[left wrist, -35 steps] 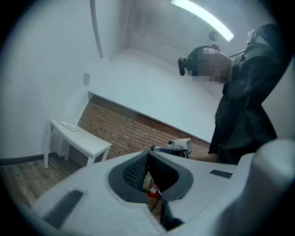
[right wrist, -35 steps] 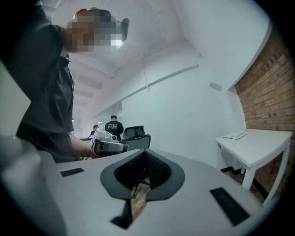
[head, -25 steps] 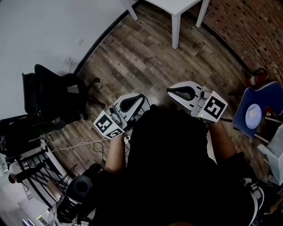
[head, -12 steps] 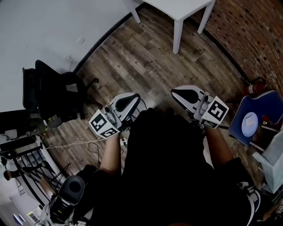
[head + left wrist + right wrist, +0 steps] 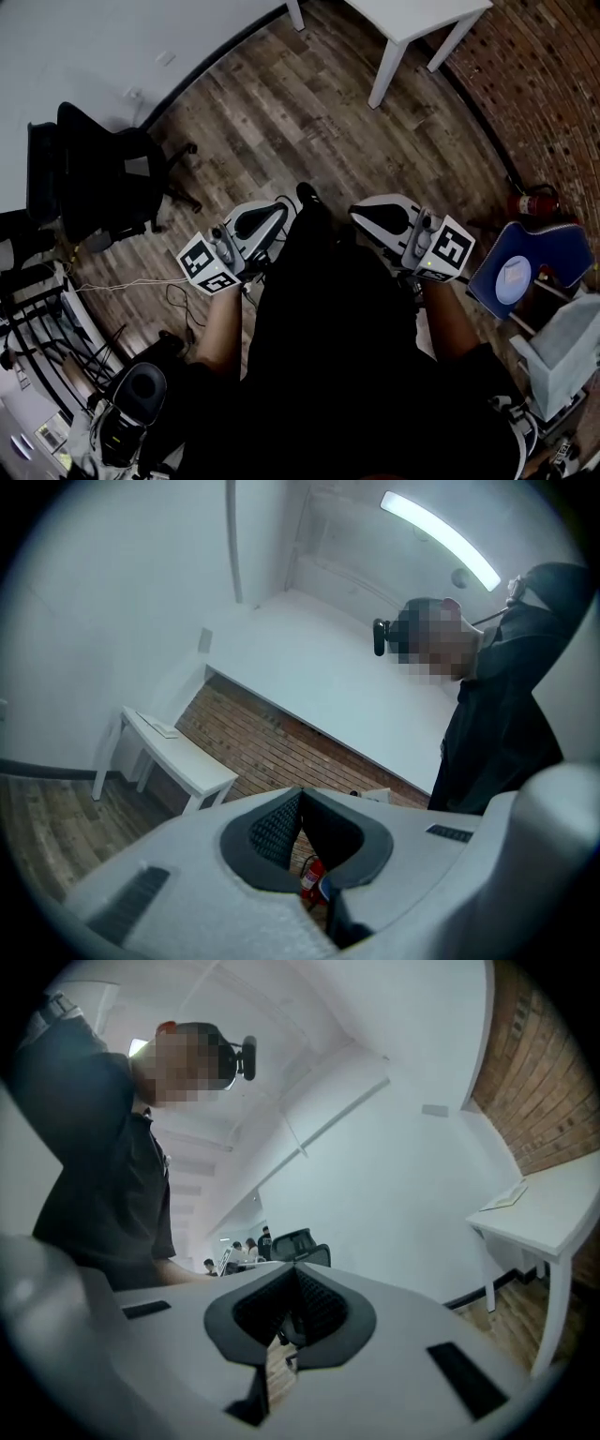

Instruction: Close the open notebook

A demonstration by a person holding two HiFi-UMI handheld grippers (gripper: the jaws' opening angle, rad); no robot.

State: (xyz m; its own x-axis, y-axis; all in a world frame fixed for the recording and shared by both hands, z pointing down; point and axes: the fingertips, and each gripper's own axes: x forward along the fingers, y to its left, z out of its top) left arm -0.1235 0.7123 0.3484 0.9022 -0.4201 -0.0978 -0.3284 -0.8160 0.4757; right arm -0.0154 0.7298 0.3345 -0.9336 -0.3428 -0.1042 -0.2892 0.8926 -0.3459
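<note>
Left gripper [image 5: 298, 803]: jaws together at the tips, nothing between them. Through the gap below the tips a red extinguisher [image 5: 309, 878] shows in the background.

Right gripper [image 5: 294, 1279]: same, pads meeting at the tips, nothing held. Only floor and a far black chair show past it.

Head view: both grippers are held close in front of the person's torso, one on each side, jaws pointing forward over the wood floor [image 5: 309, 122]. Neither touches anything.

Notebook [image 5: 159, 728]: the only candidate is a thin, flat, pale thing on top of the white table [image 5: 192, 766]. It is too small to tell whether it's open or closed. In the left gripper view it sits left of the jaws and far beyond them. In the right gripper view the same flat shape lies on the tabletop at the far right edge, again well off the jaw line. The head view catches only part of the table, ahead and to the right at the top edge, well apart from both grippers with bare floor between. No notebook is visible on that part.

Also around: an office chair [image 5: 94, 178] at left by the wall, and a blue seat [image 5: 525, 272] at right near the brick wall.
</note>
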